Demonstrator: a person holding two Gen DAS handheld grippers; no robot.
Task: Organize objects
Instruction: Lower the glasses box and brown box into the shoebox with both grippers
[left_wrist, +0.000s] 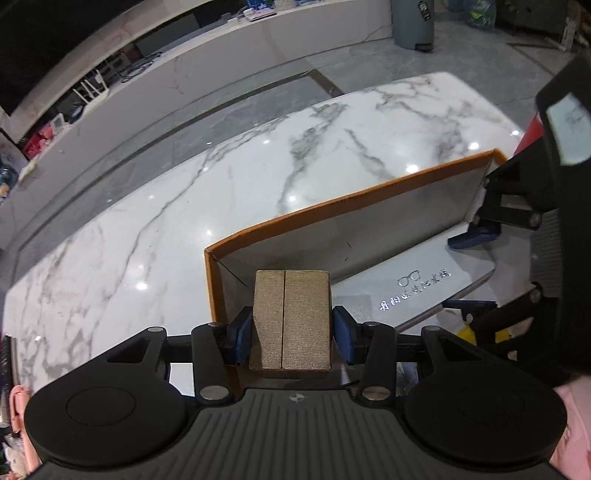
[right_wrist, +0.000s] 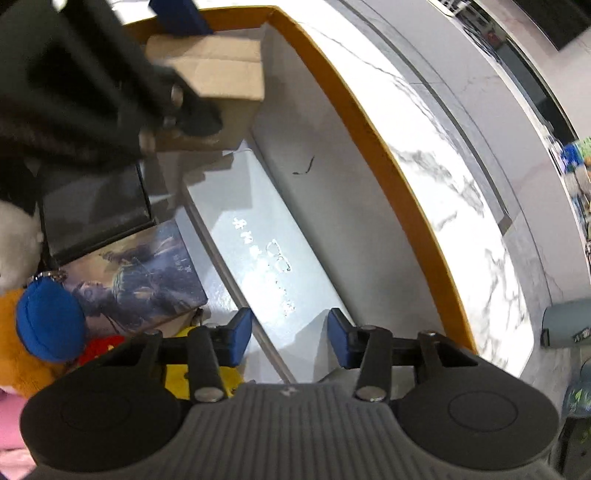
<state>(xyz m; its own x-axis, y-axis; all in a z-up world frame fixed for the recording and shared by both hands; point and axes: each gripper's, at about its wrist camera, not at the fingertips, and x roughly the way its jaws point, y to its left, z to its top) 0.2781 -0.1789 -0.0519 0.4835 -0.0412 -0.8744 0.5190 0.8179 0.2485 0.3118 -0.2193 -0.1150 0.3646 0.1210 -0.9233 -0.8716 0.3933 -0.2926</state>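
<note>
Left gripper (left_wrist: 291, 328) pinches the small cardboard box (left_wrist: 290, 317) over the orange-rimmed box's (left_wrist: 280, 221) corner. Right gripper (right_wrist: 290, 332) straddles the white glasses case (right_wrist: 266, 266), probably not squeezing yet, so it could slip.

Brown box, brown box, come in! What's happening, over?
Left gripper shut on brown box, over orange bin's corner. Right gripper astride white glasses case, grip unclear. Nothing blocking.
</note>
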